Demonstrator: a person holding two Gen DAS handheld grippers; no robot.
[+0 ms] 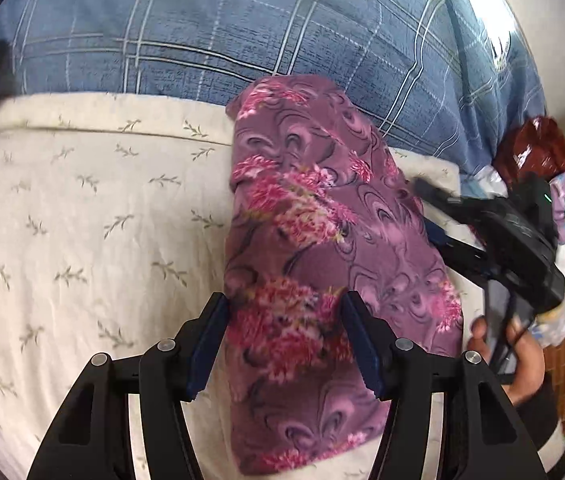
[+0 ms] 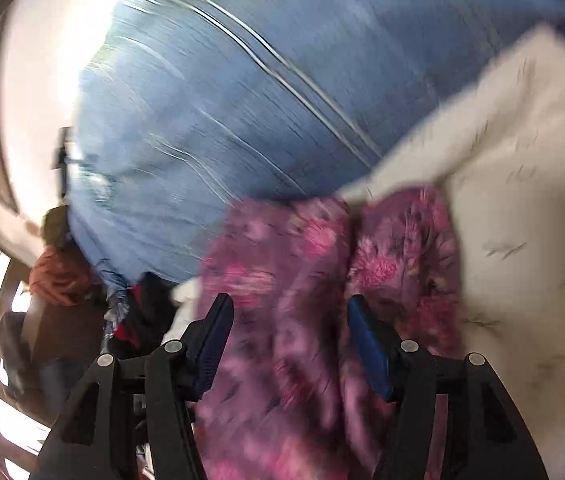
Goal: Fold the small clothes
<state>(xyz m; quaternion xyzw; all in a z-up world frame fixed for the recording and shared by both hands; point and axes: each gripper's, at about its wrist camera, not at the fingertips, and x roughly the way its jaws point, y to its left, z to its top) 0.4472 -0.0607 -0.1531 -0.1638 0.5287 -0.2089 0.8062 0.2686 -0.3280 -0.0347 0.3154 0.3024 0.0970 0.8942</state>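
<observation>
My left gripper (image 1: 284,338) hangs with jaws spread wide over the near end of the purple floral garment (image 1: 322,240), gripping nothing, and my right gripper (image 2: 288,340) is likewise released above it (that view is badly blurred). The garment lies as a long strip on the cream sprigged bedsheet (image 1: 82,220), far end against the blue plaid quilt (image 1: 242,28), so I judge the lengthwise fold done; next I need to pinch one end and carry it over the other.

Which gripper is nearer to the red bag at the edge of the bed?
Right. The right gripper is over the purple garment's side just below the red bag; the left gripper is over the garment's near end.
</observation>
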